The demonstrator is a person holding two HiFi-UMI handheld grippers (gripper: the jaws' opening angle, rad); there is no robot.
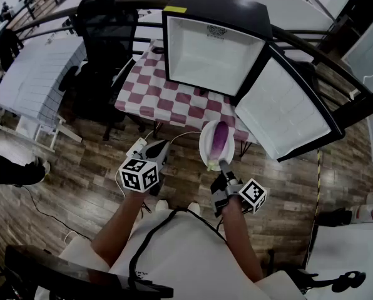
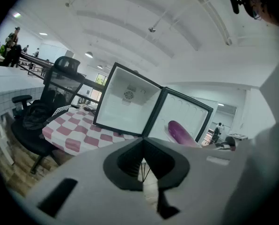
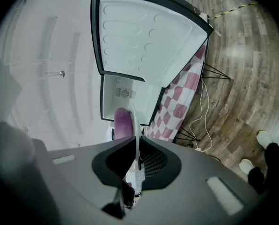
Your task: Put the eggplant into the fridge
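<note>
A small table (image 1: 131, 94) under a red-and-white checked cloth (image 1: 168, 99) carries the fridge (image 1: 211, 58), which sits at the cloth's far right end and stands straight on it. Its door (image 1: 290, 114) hangs wide open to the right, out past the table edge. The cloth left of the fridge and in front of it is mostly bare checks. Below the fridge's front, a white cable (image 1: 174, 135) trails over the wooden floor (image 1: 80, 167). Left of the fridge, a black office chair (image 1: 102, 61) stands on that floor beside the table.
</note>
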